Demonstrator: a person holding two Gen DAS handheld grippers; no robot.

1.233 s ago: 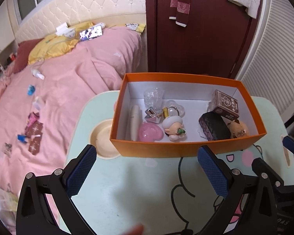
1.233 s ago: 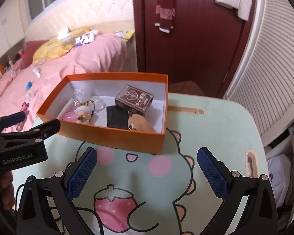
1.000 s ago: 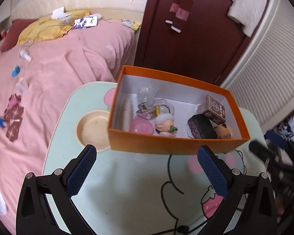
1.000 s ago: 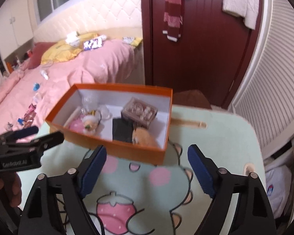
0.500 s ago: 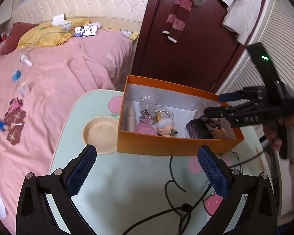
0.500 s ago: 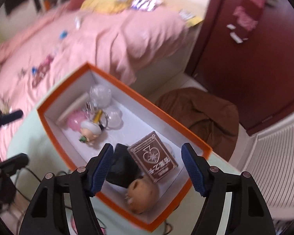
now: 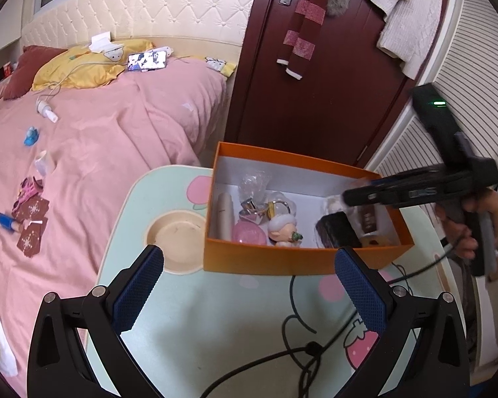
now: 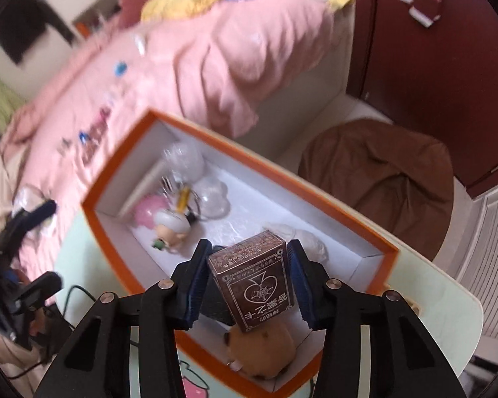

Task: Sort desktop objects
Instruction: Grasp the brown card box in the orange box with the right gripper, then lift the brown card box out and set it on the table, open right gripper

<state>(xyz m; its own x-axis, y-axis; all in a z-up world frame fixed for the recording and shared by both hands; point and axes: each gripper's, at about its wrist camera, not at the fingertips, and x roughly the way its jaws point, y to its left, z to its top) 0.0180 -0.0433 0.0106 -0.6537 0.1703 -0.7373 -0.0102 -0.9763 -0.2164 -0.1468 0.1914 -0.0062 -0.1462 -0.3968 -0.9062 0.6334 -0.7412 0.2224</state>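
An orange box (image 7: 282,262) stands on the mint cartoon table (image 7: 215,325). It holds a brown card box (image 8: 254,282), a black pouch (image 7: 337,232), a doll figure (image 7: 284,230), a pink ball (image 7: 249,232), a beige tube (image 7: 225,215), a brown plush (image 8: 265,348) and clear wrappers. My right gripper (image 8: 249,265) is shut on the brown card box, tilted, inside the orange box; it also shows in the left wrist view (image 7: 352,195). My left gripper (image 7: 249,285) is open and empty, above the table in front of the orange box.
A round cup recess (image 7: 176,235) sits in the table left of the orange box. A black cable (image 7: 282,355) lies on the table. A pink bed (image 7: 83,152) is to the left. A dark red door (image 7: 315,66) and a brown beanbag (image 8: 381,179) are behind.
My right gripper swung over the orange box, dropped into it and closed on the brown card box. My left gripper drew back and stayed open.
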